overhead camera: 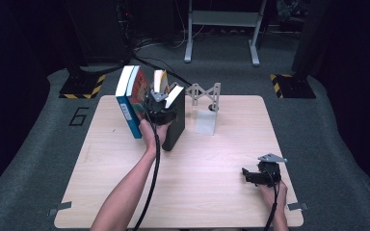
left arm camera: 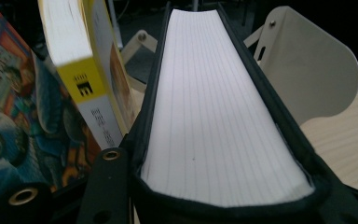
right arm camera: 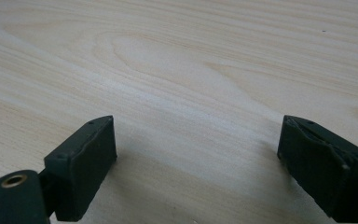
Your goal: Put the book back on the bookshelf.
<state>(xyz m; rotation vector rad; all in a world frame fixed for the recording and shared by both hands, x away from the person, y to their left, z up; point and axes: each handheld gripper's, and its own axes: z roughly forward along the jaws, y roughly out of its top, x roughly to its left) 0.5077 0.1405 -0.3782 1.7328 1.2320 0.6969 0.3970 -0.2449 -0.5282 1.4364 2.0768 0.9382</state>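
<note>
High view: left tongs (overhead camera: 161, 107) clench black book (overhead camera: 176, 118) upright at 11 o'clock of worktop (overhead camera: 221, 192), likely to shelve it beside yellow book (overhead camera: 159, 81); right tongs (overhead camera: 257, 175) released, idle.

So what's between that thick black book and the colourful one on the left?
In the left gripper view, a slim yellow book stands between the black book and the colourful book. The high view shows it too.

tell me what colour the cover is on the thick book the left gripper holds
Black cover on the thick book, pages white; clearest in the left gripper view.
</note>
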